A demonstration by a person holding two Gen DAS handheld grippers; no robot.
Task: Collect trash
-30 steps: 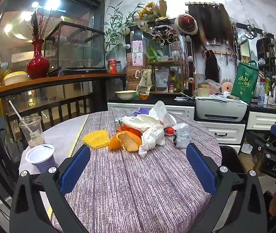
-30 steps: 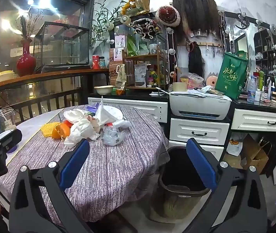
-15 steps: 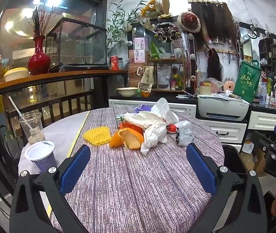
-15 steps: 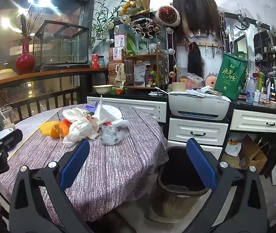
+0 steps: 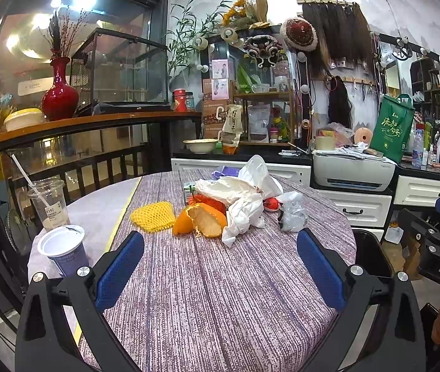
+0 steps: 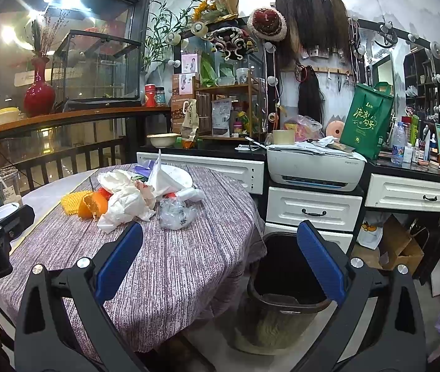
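A heap of trash lies at the far middle of the round table (image 5: 207,294): orange peel (image 5: 202,221), a yellow foam net (image 5: 153,217), crumpled white paper (image 5: 241,207), a clear plastic bag (image 5: 292,212) and a red wrapper. The same heap shows in the right wrist view, with the orange peel (image 6: 91,206) and the plastic bag (image 6: 176,214). My left gripper (image 5: 220,266) is open and empty over the near table. My right gripper (image 6: 220,257) is open and empty, off the table's right edge, above a dark waste bin (image 6: 282,291) on the floor.
A yogurt cup (image 5: 63,249) and a clear drink cup with a straw (image 5: 49,204) stand at the table's left edge. White drawers (image 6: 313,210) with a printer (image 6: 316,169) stand behind the bin. A dark railing (image 5: 64,170) runs along the left.
Both views have shifted only slightly. The left gripper has edged a little toward the heap. Both grippers stay open and empty.
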